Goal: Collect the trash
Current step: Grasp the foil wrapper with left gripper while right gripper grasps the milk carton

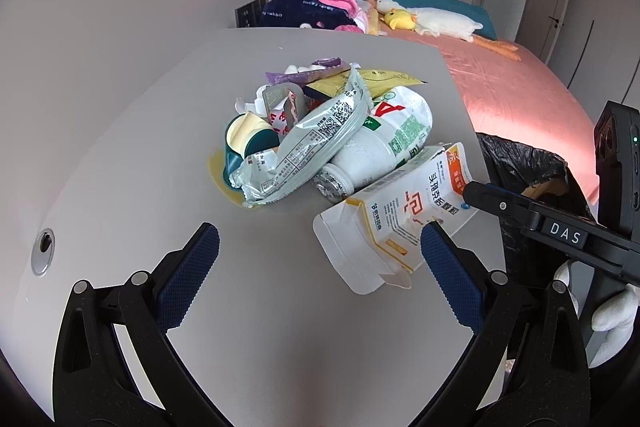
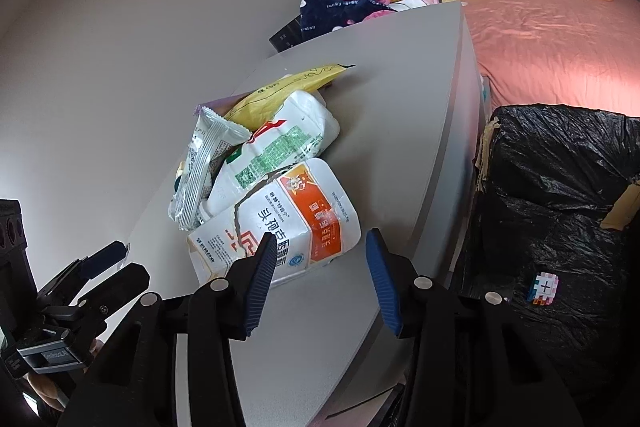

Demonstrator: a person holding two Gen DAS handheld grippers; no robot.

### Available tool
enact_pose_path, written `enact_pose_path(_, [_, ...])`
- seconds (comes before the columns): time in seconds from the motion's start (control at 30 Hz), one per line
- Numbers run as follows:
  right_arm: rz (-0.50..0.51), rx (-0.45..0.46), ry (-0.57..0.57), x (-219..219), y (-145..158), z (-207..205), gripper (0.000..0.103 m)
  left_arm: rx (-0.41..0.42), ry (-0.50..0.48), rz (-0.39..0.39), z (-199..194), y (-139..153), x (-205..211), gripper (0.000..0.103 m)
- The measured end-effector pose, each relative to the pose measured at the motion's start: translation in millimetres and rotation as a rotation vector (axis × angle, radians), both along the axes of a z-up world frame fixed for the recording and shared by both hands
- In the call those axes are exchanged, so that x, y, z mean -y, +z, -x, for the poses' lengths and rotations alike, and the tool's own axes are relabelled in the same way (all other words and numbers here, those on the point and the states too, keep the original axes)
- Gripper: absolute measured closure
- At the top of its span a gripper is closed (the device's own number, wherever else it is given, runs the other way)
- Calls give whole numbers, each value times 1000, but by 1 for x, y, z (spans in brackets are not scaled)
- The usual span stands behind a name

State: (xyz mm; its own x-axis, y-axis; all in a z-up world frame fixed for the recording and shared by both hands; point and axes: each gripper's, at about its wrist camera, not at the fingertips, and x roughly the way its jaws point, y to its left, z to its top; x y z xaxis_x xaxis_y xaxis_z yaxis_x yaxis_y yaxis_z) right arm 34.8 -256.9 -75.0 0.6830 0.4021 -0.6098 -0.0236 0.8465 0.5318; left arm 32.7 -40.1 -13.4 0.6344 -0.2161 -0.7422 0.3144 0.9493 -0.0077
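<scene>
A heap of trash (image 1: 320, 131) sits on the grey counter (image 1: 120, 155), its nearest piece a torn white-and-orange medicine carton (image 2: 280, 223) lying on its side at the counter's edge, touching a white plastic bottle (image 1: 372, 155) and a crumpled silver snack wrapper (image 1: 304, 143). The right claw (image 2: 320, 279) hangs wide open and empty just in front of the carton, one finger overlapping its near face, the other beside its orange end. The left claw (image 1: 320, 279) is also spread wide, holding nothing, over bare counter short of the pile. A bin lined with a black bag (image 2: 560, 211) stands just off the counter's edge, beside the pink bed (image 2: 552, 43). The pickup appears to be at its approach stage: the next move likely calls for pushing the right claw forward so both fingers straddle the carton, closing, then carrying it across to the bin.
</scene>
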Motion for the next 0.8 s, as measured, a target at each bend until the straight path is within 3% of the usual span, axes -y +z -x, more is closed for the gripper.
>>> enact_pose_path(0.07, [-22, -9, 0, 2, -2, -7, 63, 3, -5, -1, -6, 0, 0, 6])
enact_pose_path(0.13, [-52, -21, 18, 3, -5, -13, 88, 4, -11, -5, -11, -1, 0, 6])
enact_pose_path(0.2, [-86, 1, 14, 6, -4, -13, 92, 5, -15, -7, -18, -2, 1, 6])
enact_pose_path(0.4, [-25, 111, 24, 4, 21, -3, 96, 30, -17, -36, -38, -6, 6, 6])
enact_pose_path(0.6, [-2, 115, 29, 5, 26, -2, 96, 23, -15, -84, -64, -14, 12, 24])
enact_pose_path(0.8, [-4, 110, 34, 8, 26, -2, 96, 30, -25, -89, -78, -13, 21, 29])
